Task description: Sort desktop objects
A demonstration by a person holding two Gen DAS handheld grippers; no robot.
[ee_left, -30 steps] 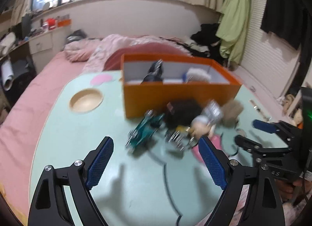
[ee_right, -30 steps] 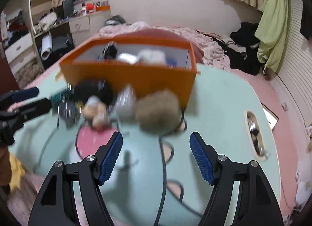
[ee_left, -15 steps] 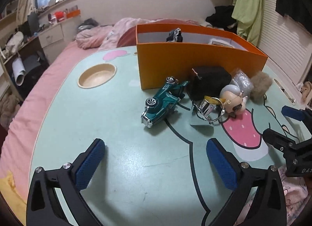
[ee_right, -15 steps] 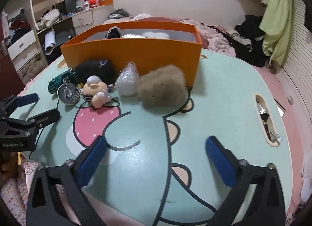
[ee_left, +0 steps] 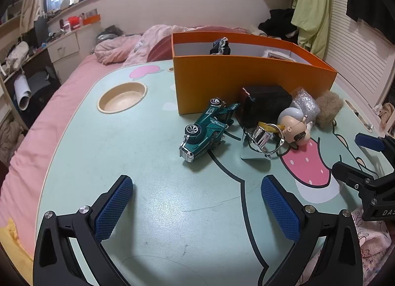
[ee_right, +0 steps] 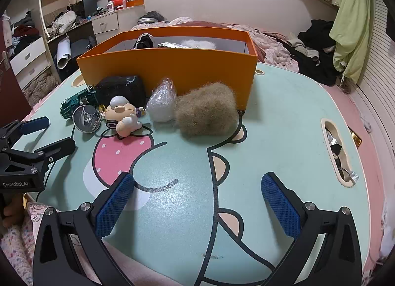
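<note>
Green toy car (ee_left: 207, 131), upright, ungripped

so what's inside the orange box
In the orange box: a black item with white trim at the left, a silvery packet and something white and fluffy. The near wall hides the floor and anything lower.

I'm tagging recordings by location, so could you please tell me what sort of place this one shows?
Most likely a lived-in bedroom. A pink bed with rumpled bedding lies under the cartoon-printed table, clothes hang by the window, and a cluttered desk with drawers stands along the wall.
</note>
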